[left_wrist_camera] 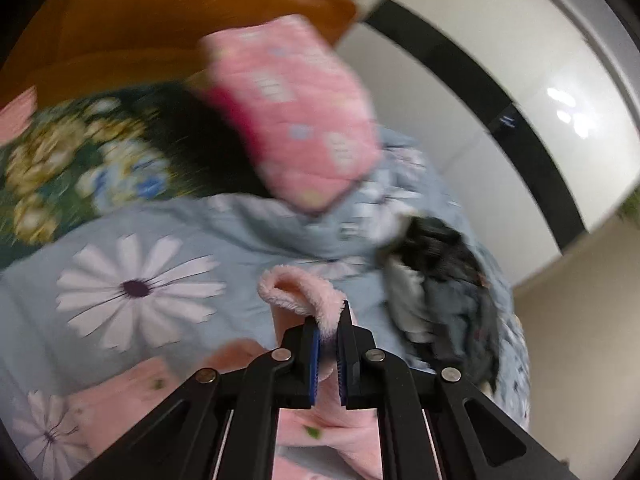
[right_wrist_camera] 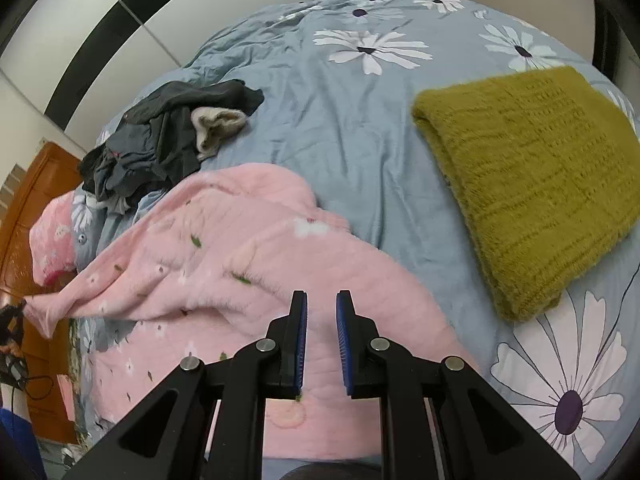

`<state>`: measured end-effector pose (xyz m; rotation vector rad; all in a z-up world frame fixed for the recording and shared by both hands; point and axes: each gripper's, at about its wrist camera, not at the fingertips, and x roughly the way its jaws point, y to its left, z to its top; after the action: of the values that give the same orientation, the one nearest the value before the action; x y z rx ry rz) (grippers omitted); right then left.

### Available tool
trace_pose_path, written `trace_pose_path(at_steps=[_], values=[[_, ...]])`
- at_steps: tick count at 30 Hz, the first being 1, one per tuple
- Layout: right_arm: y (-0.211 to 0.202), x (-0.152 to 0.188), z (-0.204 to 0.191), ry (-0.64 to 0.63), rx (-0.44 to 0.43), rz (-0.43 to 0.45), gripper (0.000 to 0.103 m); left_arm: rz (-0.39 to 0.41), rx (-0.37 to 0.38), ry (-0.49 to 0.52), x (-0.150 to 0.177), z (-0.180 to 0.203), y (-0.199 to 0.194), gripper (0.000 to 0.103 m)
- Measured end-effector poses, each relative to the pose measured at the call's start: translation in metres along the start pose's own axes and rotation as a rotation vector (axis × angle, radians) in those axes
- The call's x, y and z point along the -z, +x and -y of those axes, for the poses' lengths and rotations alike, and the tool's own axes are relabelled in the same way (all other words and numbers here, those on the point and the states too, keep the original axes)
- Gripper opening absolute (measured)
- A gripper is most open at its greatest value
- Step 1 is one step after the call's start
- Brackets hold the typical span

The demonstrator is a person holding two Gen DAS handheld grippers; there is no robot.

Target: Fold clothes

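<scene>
The left gripper [left_wrist_camera: 328,332] pinched a fuzzy edge of the soft pink fleece garment [right_wrist_camera: 240,264], sprawled on the blue daisy-print bedspread [right_wrist_camera: 360,128] toward nine o'clock. The right gripper [right_wrist_camera: 321,320] hovered spread above it; limp and light, it would likely handle best by its hems.

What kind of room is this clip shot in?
Most likely a home bedroom. Clothes lie on a bed with a blue daisy-print duvet, a pink pillow rests against a wooden headboard, and glossy white wardrobe doors stand alongside.
</scene>
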<state>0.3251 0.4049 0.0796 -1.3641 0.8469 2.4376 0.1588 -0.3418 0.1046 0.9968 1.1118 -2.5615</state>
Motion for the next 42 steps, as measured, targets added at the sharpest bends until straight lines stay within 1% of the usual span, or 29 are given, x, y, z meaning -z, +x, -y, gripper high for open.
trace_pose_path(at_steps=[2,4,7,10,11,12,13,14,15,17,23,24,26,29,30,31,32,33,34,42], values=[[0.000,-0.002,-0.007,-0.018,0.006,-0.003,0.014,-0.029,-0.024,-0.058,-0.002,-0.026,0.007,0.007],[0.001,-0.004,-0.014,-0.038,0.013,-0.003,0.014,-0.078,-0.033,-0.102,-0.001,-0.045,0.022,0.008],[0.006,-0.005,-0.022,-0.050,0.026,-0.014,0.014,-0.143,-0.068,-0.118,0.008,-0.060,0.047,0.009],[0.011,-0.004,-0.033,-0.064,0.029,-0.028,0.014,-0.180,-0.089,-0.136,0.017,-0.070,0.072,0.012],[0.012,-0.004,-0.036,-0.073,0.031,-0.033,0.014,-0.184,-0.096,-0.137,0.019,-0.074,0.076,0.019],[0.012,-0.003,-0.040,-0.087,0.034,-0.036,0.014,-0.178,-0.103,-0.131,0.020,-0.077,0.075,0.031],[0.013,-0.003,-0.045,-0.103,0.039,-0.039,0.014,-0.172,-0.110,-0.124,0.020,-0.081,0.075,0.037],[0.013,-0.003,-0.048,-0.115,0.044,-0.040,0.014,-0.166,-0.117,-0.118,0.021,-0.084,0.074,0.050],[0.013,-0.003,-0.051,-0.121,0.048,-0.041,0.014,-0.160,-0.124,-0.112,0.022,-0.088,0.074,0.056],[0.013,-0.004,-0.054,-0.122,0.052,-0.038,0.014,-0.155,-0.134,-0.110,0.026,-0.096,0.073,0.059],[0.018,0.000,-0.066,-0.133,0.057,-0.052,0.014,-0.226,-0.117,-0.219,0.070,-0.140,0.079,0.059],[0.021,0.002,-0.068,-0.139,0.058,-0.060,0.014,-0.238,-0.114,-0.237,0.078,-0.147,0.080,0.057],[0.025,0.004,-0.074,-0.152,0.059,-0.074,0.014,-0.254,-0.102,-0.277,0.091,-0.159,0.082,0.057],[0.026,0.004,-0.080,-0.164,0.055,-0.076,0.014,-0.216,-0.064,-0.289,0.085,-0.153,0.071,0.057],[0.027,0.004,-0.081,-0.165,0.055,-0.076,0.014,-0.202,-0.052,-0.288,0.082,-0.150,0.066,0.053],[0.027,0.003,-0.081,-0.165,0.057,-0.076,0.014,-0.187,-0.040,-0.287,0.078,-0.147,0.061,0.047],[0.028,0.003,-0.082,-0.164,0.059,-0.076,0.014,-0.173,-0.029,-0.286,0.075,-0.144,0.056,0.029],[0.028,0.002,-0.082,-0.162,0.062,-0.077,0.014,-0.159,-0.017,-0.285,0.072,-0.140,0.050,0.009],[0.029,0.002,-0.081,-0.159,0.064,-0.078,0.014,-0.145,-0.005,-0.284,0.069,-0.137,0.045,0.005],[0.037,-0.001,-0.073,-0.140,0.078,-0.089,0.014,-0.032,0.088,-0.275,0.043,-0.113,0.004,0.004]])
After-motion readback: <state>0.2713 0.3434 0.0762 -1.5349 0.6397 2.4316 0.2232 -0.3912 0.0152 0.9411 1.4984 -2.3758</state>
